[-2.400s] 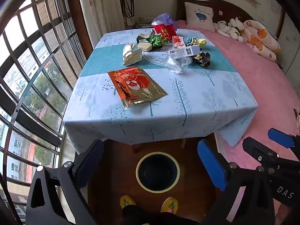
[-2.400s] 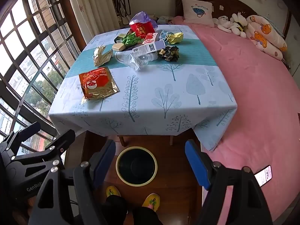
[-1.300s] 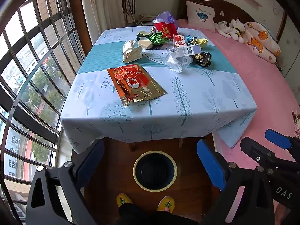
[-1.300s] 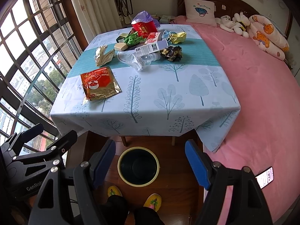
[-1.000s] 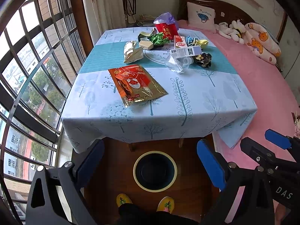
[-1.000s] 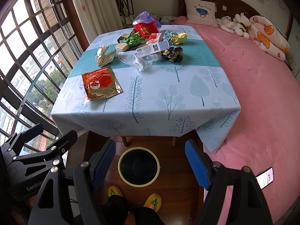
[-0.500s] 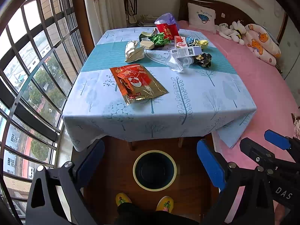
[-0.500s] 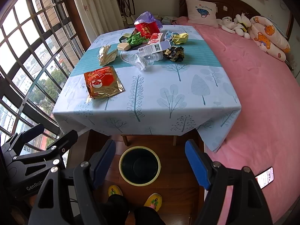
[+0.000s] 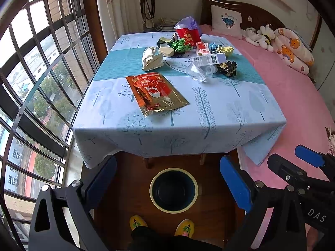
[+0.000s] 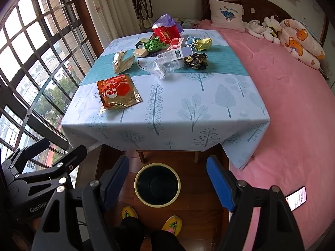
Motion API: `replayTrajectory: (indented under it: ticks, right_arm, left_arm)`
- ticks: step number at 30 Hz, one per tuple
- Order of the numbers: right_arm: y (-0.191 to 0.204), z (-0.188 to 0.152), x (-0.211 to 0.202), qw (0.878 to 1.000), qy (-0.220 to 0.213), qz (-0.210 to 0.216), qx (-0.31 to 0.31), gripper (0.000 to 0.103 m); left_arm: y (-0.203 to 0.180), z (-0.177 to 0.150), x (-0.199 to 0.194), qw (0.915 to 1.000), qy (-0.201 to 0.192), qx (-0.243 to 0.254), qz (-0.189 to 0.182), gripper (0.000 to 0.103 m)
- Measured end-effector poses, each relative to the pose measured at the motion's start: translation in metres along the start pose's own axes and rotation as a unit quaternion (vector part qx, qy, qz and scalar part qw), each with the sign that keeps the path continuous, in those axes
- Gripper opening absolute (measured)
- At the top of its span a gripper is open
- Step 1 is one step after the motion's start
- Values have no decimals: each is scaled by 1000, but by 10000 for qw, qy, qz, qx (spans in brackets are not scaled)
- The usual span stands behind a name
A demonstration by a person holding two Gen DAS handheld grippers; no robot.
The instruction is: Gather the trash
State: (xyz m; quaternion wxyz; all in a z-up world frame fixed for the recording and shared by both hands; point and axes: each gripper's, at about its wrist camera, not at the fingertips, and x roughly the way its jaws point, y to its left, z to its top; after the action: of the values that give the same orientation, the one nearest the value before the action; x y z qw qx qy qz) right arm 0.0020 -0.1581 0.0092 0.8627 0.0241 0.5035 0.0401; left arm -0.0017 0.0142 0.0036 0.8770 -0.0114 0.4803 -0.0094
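Trash lies on a table with a pale blue tree-print cloth (image 9: 219,108): a flat red and gold foil bag (image 9: 156,93) (image 10: 118,94) nearest me, crumpled beige paper (image 9: 151,59), clear plastic wrap (image 9: 200,73), a dark foil ball (image 9: 227,68), a white carton (image 9: 209,59), green wrapper (image 9: 180,46) and a red bag (image 9: 188,35) at the far side. A round dark bin (image 9: 173,189) (image 10: 157,185) stands on the floor below the table's near edge. My left gripper (image 9: 167,183) and right gripper (image 10: 167,179) both hang open and empty above the bin.
A barred window (image 9: 31,73) runs along the left. A bed with a pink cover (image 10: 293,108), a pillow and soft toys fills the right side. A phone (image 10: 296,197) lies on the bed. A person's yellow slippers (image 9: 184,227) stand by the bin.
Both cameras have risen and drifted slightly, so the table and bin sit a little lower in view. Nothing on the table has moved and both grippers stay open.
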Motion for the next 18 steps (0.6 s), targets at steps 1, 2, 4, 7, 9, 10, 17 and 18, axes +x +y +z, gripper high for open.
replayTrajectory:
  ticks: [1, 2, 4, 7, 9, 10, 17, 18]
  right_arm:
    - [1, 0, -1, 10000, -6, 6, -1, 77]
    - [2, 1, -1, 10000, -11, 12, -4, 77]
    - [-3, -1, -3, 10000, -31, 40, -11, 77]
    - [-4, 0, -3, 10000, -44, 67, -23, 77]
    - [-4, 1, -3, 9999, -56, 85, -31, 77]
    - [-4, 2, -3, 9999, -64, 96, -39, 77]
    - [-3, 6, 0, 9998, -72, 169, -82, 77]
    - [-3, 7, 1, 9998, -78, 186, -85, 77]
  left_arm:
    - [1, 1, -1, 10000, -4, -4, -1, 98]
    - [1, 0, -1, 10000, -7, -5, 0, 98]
    - [1, 1, -2, 10000, -22, -12, 11, 98]
    - [1, 1, -3, 10000, -40, -25, 28, 98]
    - [1, 2, -3, 10000, -51, -33, 42, 98]
    - [1, 3, -4, 10000, -61, -37, 54, 98]
    - [4, 7, -3, 9999, -72, -85, 121, 98]
    - [4, 8, -3, 9998, -79, -89, 135, 98]
